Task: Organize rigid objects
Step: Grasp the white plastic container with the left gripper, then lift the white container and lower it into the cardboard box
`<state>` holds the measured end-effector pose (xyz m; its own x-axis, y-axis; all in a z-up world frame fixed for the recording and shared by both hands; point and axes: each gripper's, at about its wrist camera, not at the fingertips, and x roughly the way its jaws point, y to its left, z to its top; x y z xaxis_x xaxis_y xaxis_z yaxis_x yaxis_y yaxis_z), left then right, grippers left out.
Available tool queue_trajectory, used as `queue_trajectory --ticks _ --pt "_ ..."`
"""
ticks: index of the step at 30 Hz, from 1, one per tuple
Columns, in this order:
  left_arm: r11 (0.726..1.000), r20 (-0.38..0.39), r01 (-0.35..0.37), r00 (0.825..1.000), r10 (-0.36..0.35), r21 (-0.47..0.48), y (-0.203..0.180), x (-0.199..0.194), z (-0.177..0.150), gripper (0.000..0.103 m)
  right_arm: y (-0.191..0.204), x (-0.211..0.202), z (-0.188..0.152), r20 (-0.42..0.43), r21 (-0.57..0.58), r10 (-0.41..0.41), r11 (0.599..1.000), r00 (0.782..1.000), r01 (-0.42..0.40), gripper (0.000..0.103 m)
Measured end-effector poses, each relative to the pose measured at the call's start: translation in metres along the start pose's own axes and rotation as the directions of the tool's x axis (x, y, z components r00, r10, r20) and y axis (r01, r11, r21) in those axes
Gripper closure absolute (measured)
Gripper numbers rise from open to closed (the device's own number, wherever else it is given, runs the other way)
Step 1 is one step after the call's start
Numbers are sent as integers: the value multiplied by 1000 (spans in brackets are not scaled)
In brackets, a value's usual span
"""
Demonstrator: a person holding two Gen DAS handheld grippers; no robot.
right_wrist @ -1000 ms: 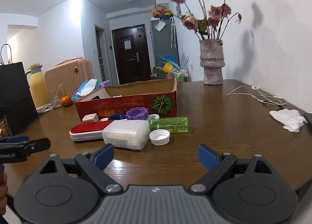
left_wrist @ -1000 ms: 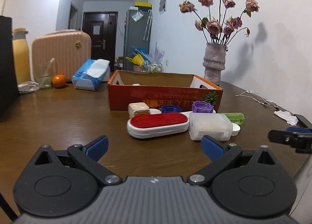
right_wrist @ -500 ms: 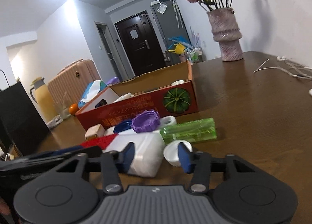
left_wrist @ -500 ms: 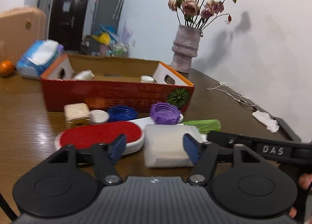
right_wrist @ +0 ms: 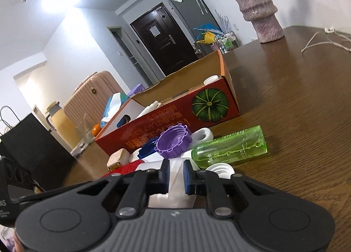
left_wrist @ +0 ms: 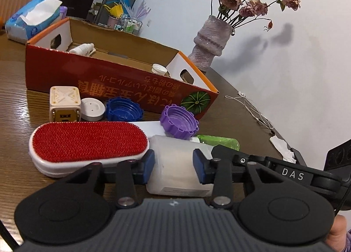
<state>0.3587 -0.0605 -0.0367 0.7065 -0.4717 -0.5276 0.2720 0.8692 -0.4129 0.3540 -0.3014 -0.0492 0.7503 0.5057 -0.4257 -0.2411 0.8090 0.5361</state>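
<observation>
Two grippers have closed in since a second ago: the left gripper point(left_wrist: 173, 165) now pinches the translucent white plastic box point(left_wrist: 175, 164), and the right gripper point(right_wrist: 176, 174) squeezes its other end. The box lies on the brown wooden table point(right_wrist: 296, 109), touching the red lint brush point(left_wrist: 87, 142), before the orange cardboard box point(left_wrist: 122, 81). Both grippers point low and tilted.

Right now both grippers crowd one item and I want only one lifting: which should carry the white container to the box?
Left. The left gripper brackets the white container across its full body; the right gripper only pinches one end.
</observation>
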Motion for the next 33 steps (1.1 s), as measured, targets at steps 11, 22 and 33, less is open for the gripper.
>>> queue_trajectory --ticks 11,22,33 --pt "1000 48 -3 999 2 26 -19 -57 -18 68 37 -47 -12 50 -64 5 998 999 -2 90" --pt "999 185 11 983 -20 52 -44 -147 -38 68 100 -116 -29 154 -177 71 983 986 -43 90" --pt "1000 215 29 976 -31 12 -43 -177 -53 68 135 -142 -42 197 -256 82 966 977 -30 90"
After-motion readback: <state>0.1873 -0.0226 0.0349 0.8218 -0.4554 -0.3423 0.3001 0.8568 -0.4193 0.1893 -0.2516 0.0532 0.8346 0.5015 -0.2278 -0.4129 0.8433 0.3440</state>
